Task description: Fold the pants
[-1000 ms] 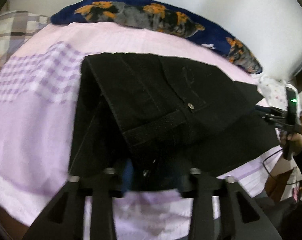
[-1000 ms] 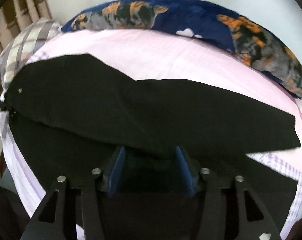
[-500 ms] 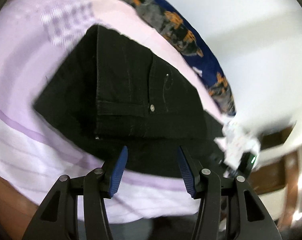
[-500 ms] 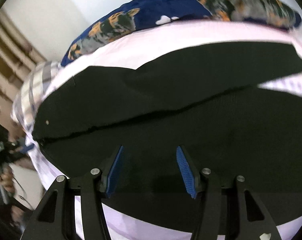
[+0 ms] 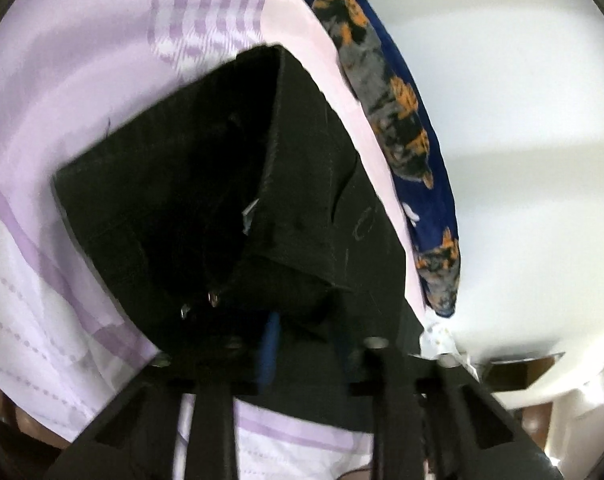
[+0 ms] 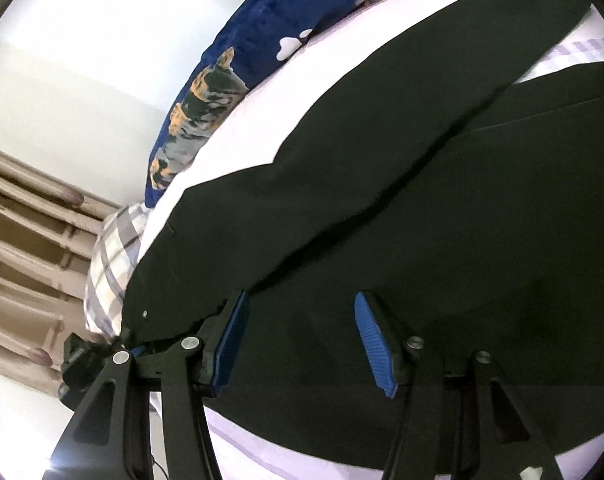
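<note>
Black pants (image 5: 310,184) lie on a lilac bed sheet (image 5: 54,128). In the left wrist view the waistband end with its metal button (image 5: 213,299) is bunched over my left gripper (image 5: 302,336). One blue finger pad (image 5: 269,344) shows under the cloth; the other is hidden, and the waistband edge sits between the fingers. In the right wrist view the pants (image 6: 442,208) spread wide with both legs running to the upper right. My right gripper (image 6: 298,344) is open just above the cloth, with nothing between its blue pads (image 6: 372,344).
A navy pillow with orange and grey pattern (image 5: 398,120) lies along the far side of the bed by a white wall; it also shows in the right wrist view (image 6: 238,80). A plaid pillow (image 6: 114,256) and wooden furniture (image 6: 22,248) are at the left.
My left gripper was open above the pants half a second ago; now it is down at the waistband with cloth between its fingers. Both views have tilted. My right gripper stayed open.
</note>
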Tool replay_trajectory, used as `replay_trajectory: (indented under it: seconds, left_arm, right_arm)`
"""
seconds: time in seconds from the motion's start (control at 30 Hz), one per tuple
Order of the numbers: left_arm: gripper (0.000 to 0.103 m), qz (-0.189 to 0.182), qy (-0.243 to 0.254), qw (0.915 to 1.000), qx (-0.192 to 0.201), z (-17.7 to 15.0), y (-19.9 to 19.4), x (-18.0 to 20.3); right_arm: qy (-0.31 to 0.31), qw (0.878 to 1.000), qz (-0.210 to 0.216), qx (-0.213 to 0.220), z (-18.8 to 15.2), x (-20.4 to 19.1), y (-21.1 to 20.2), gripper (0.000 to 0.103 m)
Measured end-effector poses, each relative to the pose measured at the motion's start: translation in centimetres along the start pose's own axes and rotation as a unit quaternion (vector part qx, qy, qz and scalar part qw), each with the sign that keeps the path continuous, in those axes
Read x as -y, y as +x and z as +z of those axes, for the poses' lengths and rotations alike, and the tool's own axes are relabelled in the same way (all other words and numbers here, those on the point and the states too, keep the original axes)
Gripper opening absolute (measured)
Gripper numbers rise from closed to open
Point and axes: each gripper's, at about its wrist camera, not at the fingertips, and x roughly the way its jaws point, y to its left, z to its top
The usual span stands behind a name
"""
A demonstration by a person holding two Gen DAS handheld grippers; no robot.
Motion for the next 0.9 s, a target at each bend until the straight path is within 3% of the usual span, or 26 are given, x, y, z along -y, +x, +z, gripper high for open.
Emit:
replay_trajectory:
  seconds: [0.1, 0.33, 0.43, 0.5, 0.63, 0.7, 0.9]
  left_arm:
    - [0.012, 0.013, 0.011, 0.9996, 0.023, 0.6, -0.6, 0.5]
    - [0.012, 0.024, 0.031, 0.9989, 0.023, 0.9, -1.1, 1.3]
    - [0.012, 0.025, 0.03, 0.999, 0.021, 1.0, -1.2, 1.2]
    - [0.012, 0.032, 0.032, 0.9988, 0.018, 1.3, -1.2, 1.2]
    - [0.012, 0.046, 0.034, 0.9983, 0.011, 1.6, -1.0, 0.9]
    - [0.012, 0.056, 0.035, 0.9978, 0.004, 1.8, -0.7, 0.6]
    - [0.012, 0.078, 0.045, 0.9958, -0.011, 2.0, 0.3, 0.0]
  right_arm:
    - [0.019, 1.0, 0.009, 0.008, 0.4, 0.1, 0.8, 0.053]
    - [0.1, 0.993, 0.046, 0.048, 2.7, 2.6, 1.2, 0.05]
    - [0.128, 0.988, 0.032, 0.081, 4.5, 4.3, 0.5, 0.045]
    - [0.136, 0.986, 0.026, 0.093, 5.6, 5.4, 0.0, 0.033]
    - [0.162, 0.979, -0.002, 0.127, 8.2, 8.3, -1.3, 0.025]
    - [0.174, 0.975, -0.01, 0.137, 9.1, 9.6, -1.8, 0.016]
    - [0.179, 0.974, -0.029, 0.139, 10.5, 11.6, -2.3, 0.005]
